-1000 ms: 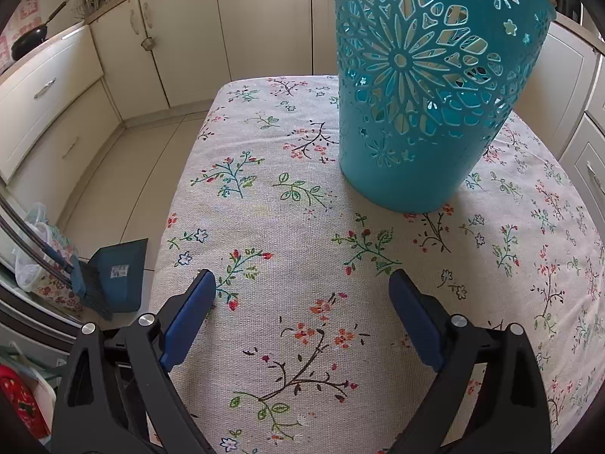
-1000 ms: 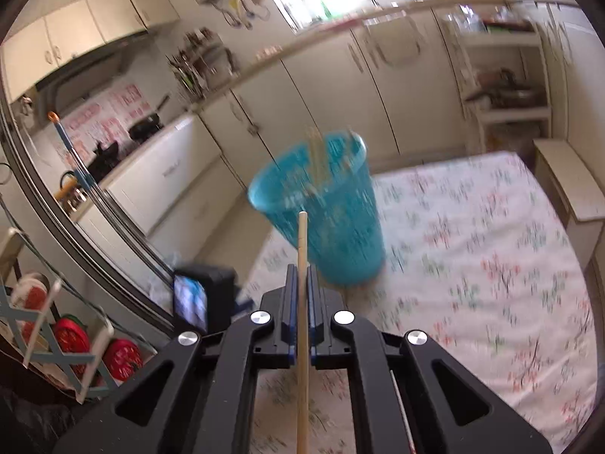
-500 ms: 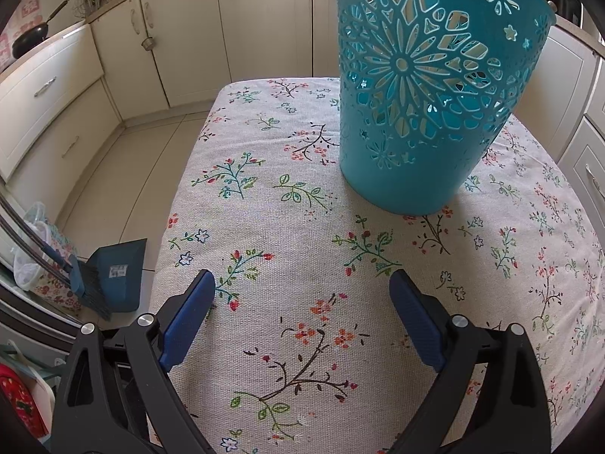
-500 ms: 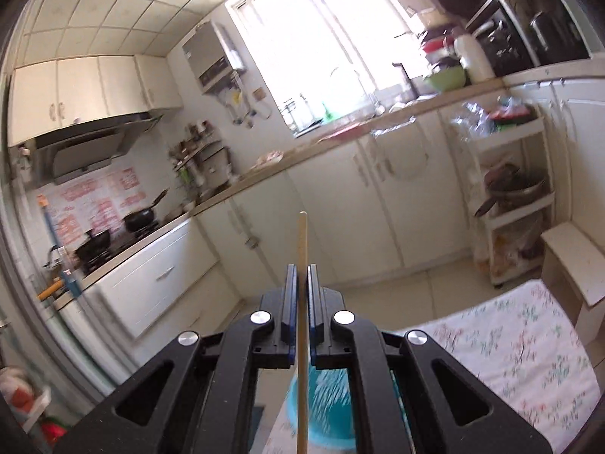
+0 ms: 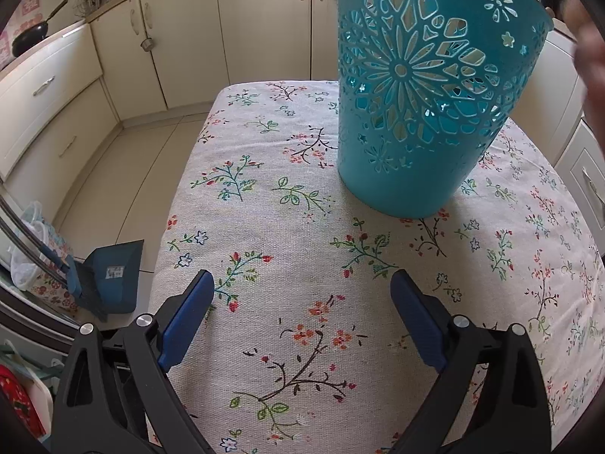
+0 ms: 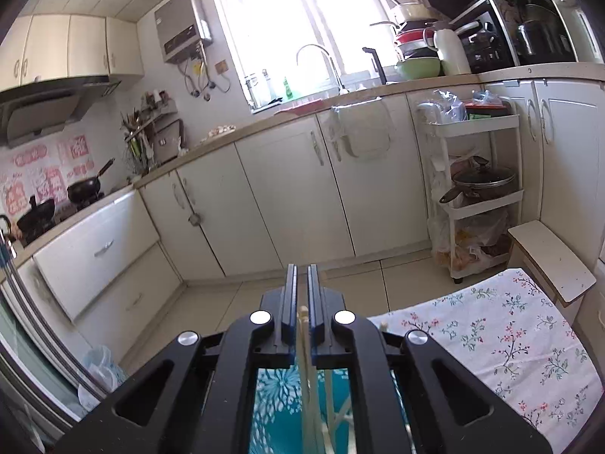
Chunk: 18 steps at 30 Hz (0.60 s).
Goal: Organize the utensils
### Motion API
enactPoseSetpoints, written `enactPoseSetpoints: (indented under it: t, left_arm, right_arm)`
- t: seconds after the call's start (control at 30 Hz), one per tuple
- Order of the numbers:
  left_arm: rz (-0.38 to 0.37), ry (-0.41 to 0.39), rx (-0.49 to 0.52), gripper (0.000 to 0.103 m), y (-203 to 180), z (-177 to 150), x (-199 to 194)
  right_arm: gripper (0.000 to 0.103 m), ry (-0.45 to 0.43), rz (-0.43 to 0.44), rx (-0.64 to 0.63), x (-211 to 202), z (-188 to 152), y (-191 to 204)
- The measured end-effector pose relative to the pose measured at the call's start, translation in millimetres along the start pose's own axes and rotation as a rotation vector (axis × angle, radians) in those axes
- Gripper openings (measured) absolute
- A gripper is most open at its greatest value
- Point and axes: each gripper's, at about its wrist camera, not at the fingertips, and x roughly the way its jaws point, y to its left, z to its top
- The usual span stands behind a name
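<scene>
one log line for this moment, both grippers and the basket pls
left gripper: open, empty, over tablecloth | right gripper: shut on chopstick, above teal basket | basket: upright on table

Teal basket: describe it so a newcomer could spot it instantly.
Start at the floral-print tablecloth covering the table in front of the cream kitchen cabinets. Toward its far right stands a tall, round teal plastic basket, upright. Its walls are pierced with a big flower-shaped cutout pattern, and nothing else stands on the cloth.
</scene>
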Motion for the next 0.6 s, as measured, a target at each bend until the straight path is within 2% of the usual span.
enactPoseSetpoints:
  t: [0.17,0.27,0.3,0.33,0.37,0.47,0.53,0.6]
  left_arm:
    - [-0.003,-0.009,-0.002,0.091,1.8,0.2,-1.5]
    - [-0.033,-0.023,-0.011,0.091,8.0,-0.1,-11.4]
    - [-0.028,-0.022,-0.029,0.091,12.6,-1.1,-19.1]
    - [-0.028,-0.026,-0.045,0.091,16.2,-1.8,-27.3]
    - [-0.031,-0.034,-0.062,0.091,19.8,-2.5,-37.3]
    - [-0.020,-0.095,-0.081,0.095,26.4,-3.6,-81.3]
    - [0.004,-0.149,-0.076,0.095,26.7,-3.6,-117.7]
    - [-0.007,-0.190,-0.071,0.095,24.1,-6.4,-157.9]
  right_arm:
    - [0.006,0.034,0.011,0.022,-18.3,-2.1,-10.6]
    - [0.010,0.037,0.018,-0.007,-53.7,-3.5,-12.1]
    - [0.027,0.040,0.015,-0.021,-68.0,-5.5,-13.0]
    - [0.053,0.041,-0.001,-0.029,-81.1,-7.6,-14.3]
    - [0.061,0.040,-0.024,-0.034,-98.8,-11.0,-16.8]
    - [0.066,0.087,-0.032,-0.047,-135.0,-22.0,-22.6]
    - [0.073,0.141,-0.051,-0.030,-166.1,-33.0,-28.0]
    - [0.079,0.163,-0.052,-0.015,-188.9,-38.0,-29.4]
